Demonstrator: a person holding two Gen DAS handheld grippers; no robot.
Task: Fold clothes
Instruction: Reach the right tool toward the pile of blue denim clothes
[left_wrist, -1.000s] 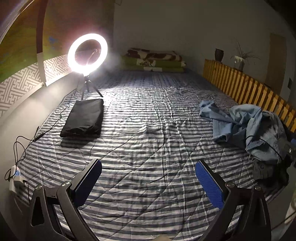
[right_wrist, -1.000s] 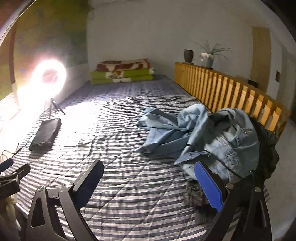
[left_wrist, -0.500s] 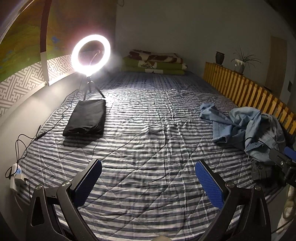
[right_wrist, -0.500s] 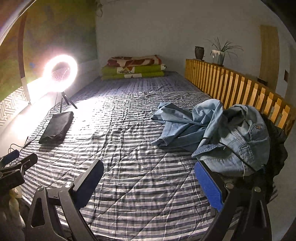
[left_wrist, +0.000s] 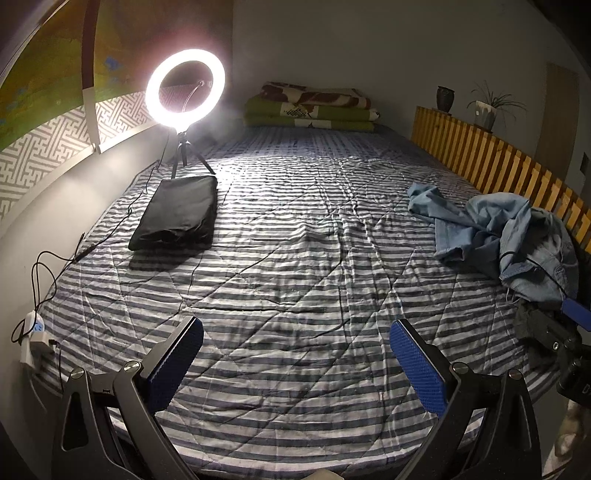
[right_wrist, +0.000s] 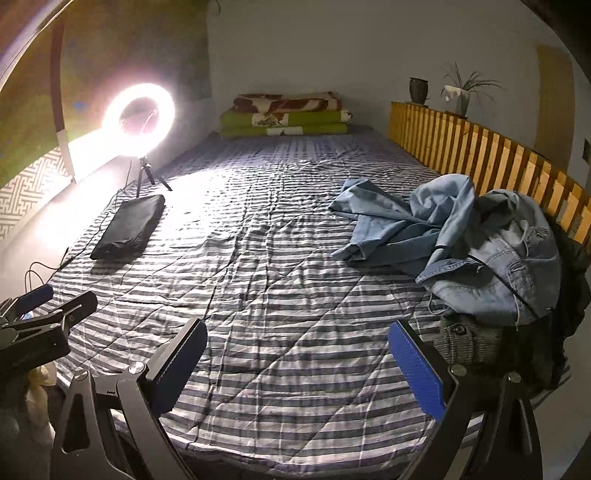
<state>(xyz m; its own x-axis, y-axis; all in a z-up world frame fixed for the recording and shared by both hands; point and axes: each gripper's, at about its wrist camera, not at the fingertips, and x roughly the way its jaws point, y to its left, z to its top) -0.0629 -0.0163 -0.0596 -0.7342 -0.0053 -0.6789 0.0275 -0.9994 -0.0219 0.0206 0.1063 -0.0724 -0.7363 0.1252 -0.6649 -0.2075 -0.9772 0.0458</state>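
striped bed (left_wrist: 295, 258) | ring light (left_wrist: 184, 86) | slatted wooden rail (right_wrist: 480, 155) | grey wall (right_wrist: 332, 48)

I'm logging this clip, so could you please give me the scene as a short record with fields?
surface: striped quilt covering a bed
unfolded clothes: denim heap on the right side, beside the wooden slat rail
under the heap: dark garments, partly hidden
folded item: black bundle on the left, near the ring light
far end: stacked blankets
left gripper: open, empty, above the quilt
right gripper: open, empty, not touching the denim
progress: denim not yet folded
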